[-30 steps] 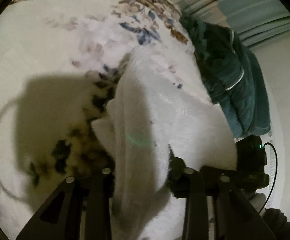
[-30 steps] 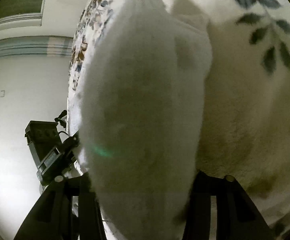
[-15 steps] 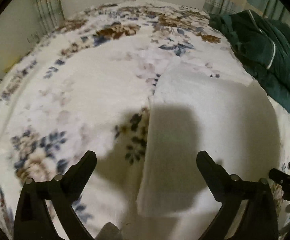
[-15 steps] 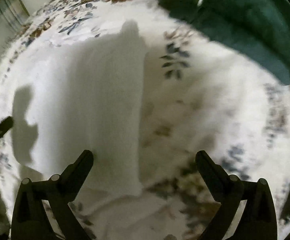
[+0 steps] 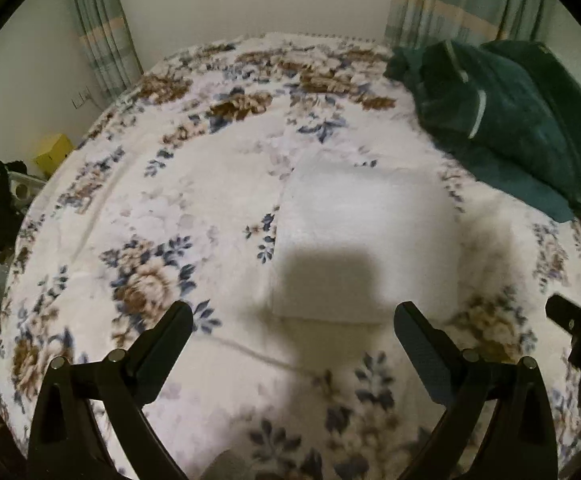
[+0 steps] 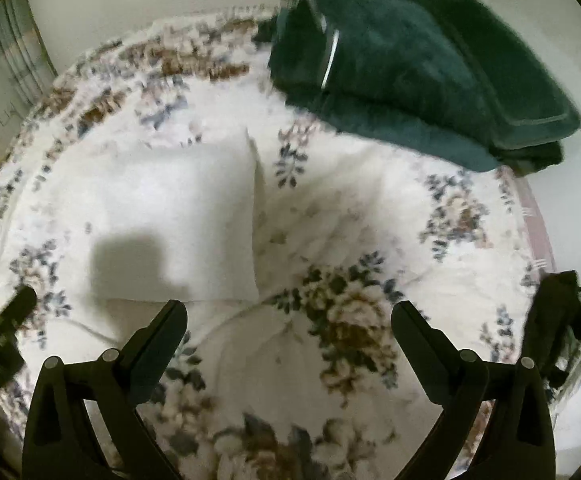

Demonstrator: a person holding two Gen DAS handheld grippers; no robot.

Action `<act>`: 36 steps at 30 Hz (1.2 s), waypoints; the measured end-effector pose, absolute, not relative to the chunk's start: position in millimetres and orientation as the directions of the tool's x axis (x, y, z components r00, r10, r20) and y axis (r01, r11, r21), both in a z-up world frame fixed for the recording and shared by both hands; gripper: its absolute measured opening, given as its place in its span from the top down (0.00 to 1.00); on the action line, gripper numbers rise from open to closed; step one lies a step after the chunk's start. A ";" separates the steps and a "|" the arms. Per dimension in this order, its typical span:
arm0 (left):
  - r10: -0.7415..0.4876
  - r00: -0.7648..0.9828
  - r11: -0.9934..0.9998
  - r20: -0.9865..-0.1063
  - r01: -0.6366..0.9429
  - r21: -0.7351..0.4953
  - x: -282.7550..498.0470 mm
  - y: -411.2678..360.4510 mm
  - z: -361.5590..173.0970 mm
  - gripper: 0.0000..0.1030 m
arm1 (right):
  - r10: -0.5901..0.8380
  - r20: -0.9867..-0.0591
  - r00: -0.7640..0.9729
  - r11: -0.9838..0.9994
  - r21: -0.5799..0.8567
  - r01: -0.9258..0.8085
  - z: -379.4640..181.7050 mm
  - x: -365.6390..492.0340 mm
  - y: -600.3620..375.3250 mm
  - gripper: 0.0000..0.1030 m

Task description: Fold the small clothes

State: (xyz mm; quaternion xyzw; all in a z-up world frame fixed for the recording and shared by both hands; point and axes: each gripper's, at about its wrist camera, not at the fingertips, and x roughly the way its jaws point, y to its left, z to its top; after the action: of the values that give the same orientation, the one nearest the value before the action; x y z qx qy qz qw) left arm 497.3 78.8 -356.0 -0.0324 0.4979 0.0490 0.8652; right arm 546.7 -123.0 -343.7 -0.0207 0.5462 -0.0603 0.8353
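Cloth (image 5: 364, 236) lies folded, flat mid-bed (image 5: 194, 200). Both grippers, left (image 5: 292, 334) and right (image 6: 288, 330), above it; jaws just opened wide, empty.

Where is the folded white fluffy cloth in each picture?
Left wrist view: the folded white fluffy cloth lies on the flowered blanket, centre, a little to the right, partly under a dark shadow.
Right wrist view: the same cloth lies left of centre, again with a shadow on it.
Shared landmark: the dark green folded bedding sits beyond the cloth, at upper right in both views.
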 end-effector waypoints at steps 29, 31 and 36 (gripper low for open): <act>0.071 0.722 0.993 -0.688 -0.115 -0.018 222.9 52.5 -53.1 0.00 | -0.080 -0.703 0.707 0.997 -0.055 0.058 32.8 186.8 -145.1 0.00; 0.068 0.735 0.993 -0.675 -0.112 -0.022 211.2 51.0 -42.9 0.00 | -0.075 -0.690 0.720 0.997 -0.059 0.048 47.1 169.7 -146.2 0.00; 0.065 0.755 0.994 -0.653 -0.106 -0.023 188.7 45.3 -24.7 0.00 | -0.063 -0.661 0.748 0.998 -0.054 0.037 76.8 138.8 -150.9 0.00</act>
State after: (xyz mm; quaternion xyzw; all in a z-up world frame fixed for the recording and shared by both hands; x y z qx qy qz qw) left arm 188.7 45.3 -24.7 -0.0295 0.3471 0.0458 0.9363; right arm 138.8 -150.9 76.8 -0.0188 0.3542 -0.0267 0.9346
